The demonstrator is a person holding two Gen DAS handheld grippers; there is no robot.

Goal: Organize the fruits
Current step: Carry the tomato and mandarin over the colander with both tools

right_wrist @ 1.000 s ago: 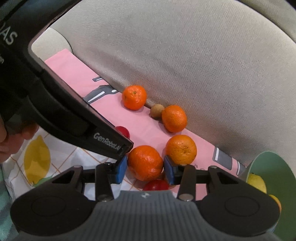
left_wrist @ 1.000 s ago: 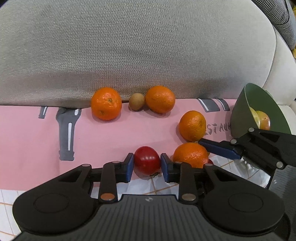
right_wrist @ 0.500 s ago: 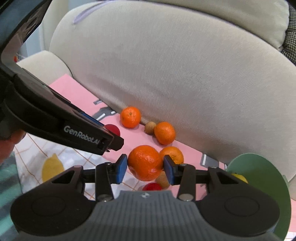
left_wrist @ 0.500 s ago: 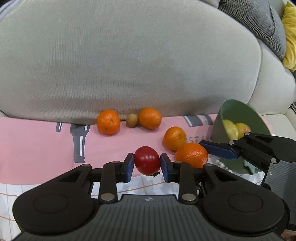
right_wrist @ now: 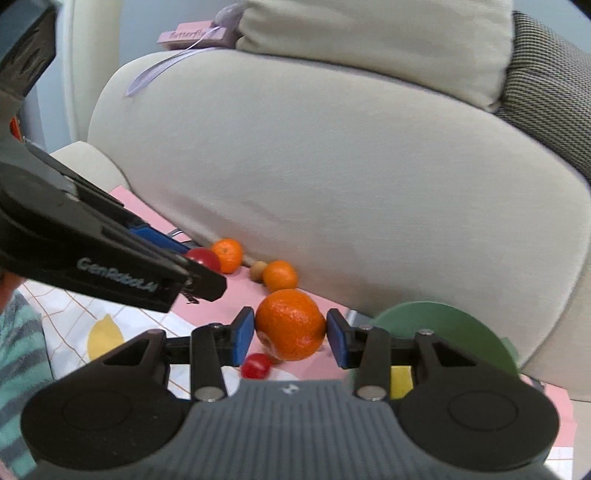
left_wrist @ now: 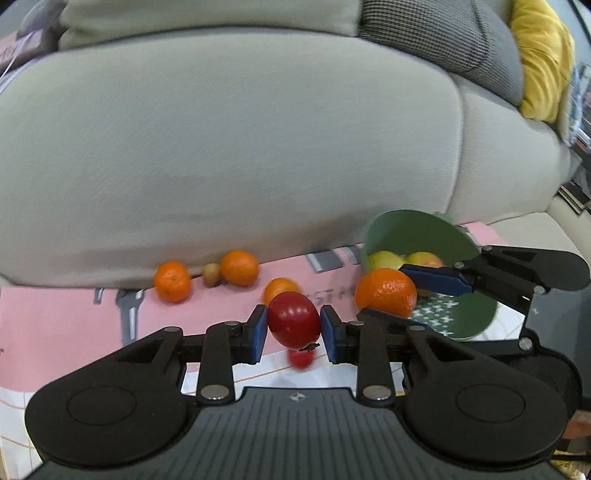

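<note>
pink mat (left_wrist: 55, 325) against sofa cushion (left_wrist: 221, 166). our left gripper (left_wrist: 293, 328) clenches a red tomato (left_wrist: 293, 324), right gripper (right_wrist: 291, 328) grasps an orange (right_wrist: 291, 323), both lifted beside green bowl (left_wrist: 417, 232).

"GenRoboLAI" or close to it stood in pale letters along the side of the left gripper (right_wrist: 207, 258); the last characters were blurred. "Butterfly" was written in dark script on a pink tag (right_wrist: 190, 35) atop the sofa back. Grey capitals on the pink mat (left_wrist: 325, 293) read roughly "ST A", the rest hidden behind fruit.
</note>
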